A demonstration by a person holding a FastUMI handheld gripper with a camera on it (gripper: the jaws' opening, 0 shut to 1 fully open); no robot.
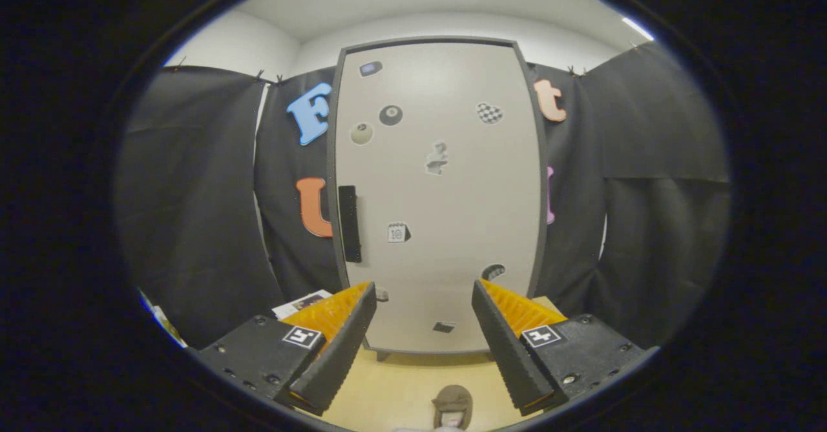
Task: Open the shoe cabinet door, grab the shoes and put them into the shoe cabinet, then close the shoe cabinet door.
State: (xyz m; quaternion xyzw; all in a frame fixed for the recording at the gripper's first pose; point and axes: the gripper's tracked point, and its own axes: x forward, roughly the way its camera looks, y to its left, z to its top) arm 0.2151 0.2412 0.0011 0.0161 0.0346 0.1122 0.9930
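The shoe cabinet stands upright straight ahead, beyond the fingers, its pale grey door shut and dotted with several stickers. A black vertical handle runs along the door's left side. My gripper is open, its fingers spread wide with nothing between them, aimed at the lower part of the door from a distance. A brownish shoe lies on the light wooden floor below and between the fingers, close to me and partly cut off.
Black cloth walls hang on both sides of the cabinet. Some printed paper lies on the floor left of the cabinet's base, behind the left finger. The cabinet rests on short feet.
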